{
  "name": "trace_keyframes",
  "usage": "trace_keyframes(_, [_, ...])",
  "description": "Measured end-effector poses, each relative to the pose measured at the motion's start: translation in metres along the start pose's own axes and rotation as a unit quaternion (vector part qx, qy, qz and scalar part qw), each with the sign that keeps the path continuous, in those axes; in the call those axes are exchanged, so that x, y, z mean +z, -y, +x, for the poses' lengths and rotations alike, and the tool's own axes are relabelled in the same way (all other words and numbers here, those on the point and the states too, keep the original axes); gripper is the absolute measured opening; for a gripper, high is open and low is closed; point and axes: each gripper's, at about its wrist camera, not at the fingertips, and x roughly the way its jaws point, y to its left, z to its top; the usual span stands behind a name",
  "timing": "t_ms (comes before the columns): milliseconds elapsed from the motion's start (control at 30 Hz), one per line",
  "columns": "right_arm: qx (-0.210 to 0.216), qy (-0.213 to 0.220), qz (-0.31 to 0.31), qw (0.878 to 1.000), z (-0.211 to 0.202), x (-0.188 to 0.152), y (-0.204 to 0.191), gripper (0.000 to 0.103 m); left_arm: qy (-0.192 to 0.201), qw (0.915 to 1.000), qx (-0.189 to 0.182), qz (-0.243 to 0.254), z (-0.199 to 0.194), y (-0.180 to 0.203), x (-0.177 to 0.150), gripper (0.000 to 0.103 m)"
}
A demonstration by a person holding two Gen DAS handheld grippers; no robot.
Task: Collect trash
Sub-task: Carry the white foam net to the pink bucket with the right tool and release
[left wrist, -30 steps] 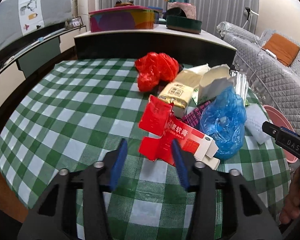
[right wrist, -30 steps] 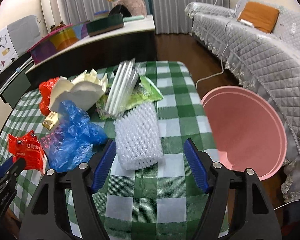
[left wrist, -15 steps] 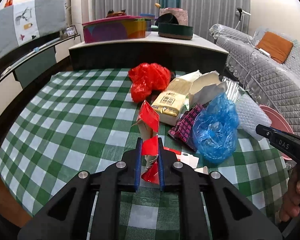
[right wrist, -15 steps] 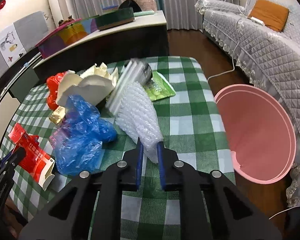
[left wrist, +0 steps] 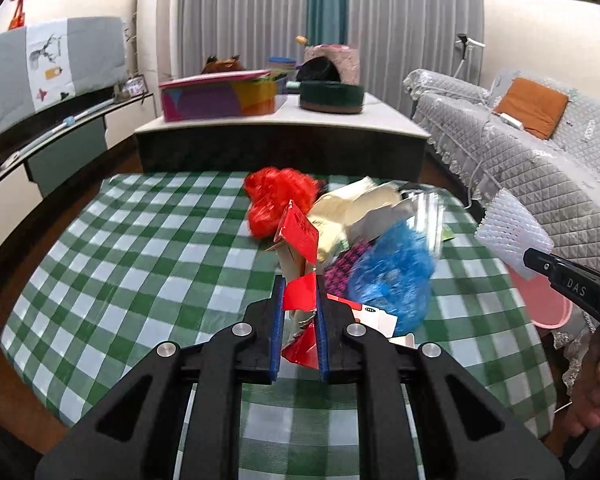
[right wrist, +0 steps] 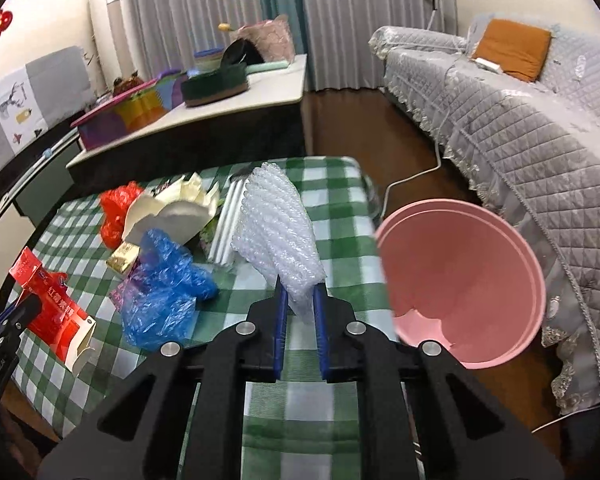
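My left gripper (left wrist: 298,280) is shut on a flattened red carton (left wrist: 300,236), which hangs lifted above the green checked tablecloth (left wrist: 147,264). From the right wrist view the same red carton (right wrist: 53,304) shows at far left with the left gripper (right wrist: 23,308) on it. My right gripper (right wrist: 300,294) is shut on a white bubble-wrap sheet (right wrist: 277,232), raised off the table. In the left wrist view that bubble-wrap sheet (left wrist: 512,228) sticks up from the right gripper (left wrist: 530,260). A pink basin (right wrist: 460,280) stands on the floor right of the table.
On the table lie a red plastic bag (left wrist: 277,196), a blue plastic bag (right wrist: 163,280), a cream paper bag (right wrist: 171,212), white tubes (right wrist: 227,224) and a gold packet (right wrist: 123,256). A grey quilted sofa (right wrist: 520,128) runs along the right. A white-topped counter (left wrist: 279,124) stands behind the table.
Both grippers closed from open: the left on the red carton, the right on the bubble wrap. Both then rose, lifting their pieces off the cloth.
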Motion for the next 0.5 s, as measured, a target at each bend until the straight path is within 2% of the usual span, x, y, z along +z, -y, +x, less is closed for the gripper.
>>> trace_keyframes(267, [-0.03, 0.027, 0.017, 0.999, -0.027, 0.008, 0.034, 0.013, 0.009, 0.9992, -0.034, 0.021, -0.015, 0.031, 0.013, 0.013])
trace_keyframes(500, [-0.068, 0.027, 0.049, 0.996, -0.035, 0.013, 0.073, 0.013, 0.017, 0.9964, -0.073, 0.039, -0.011, 0.073, 0.031, 0.013])
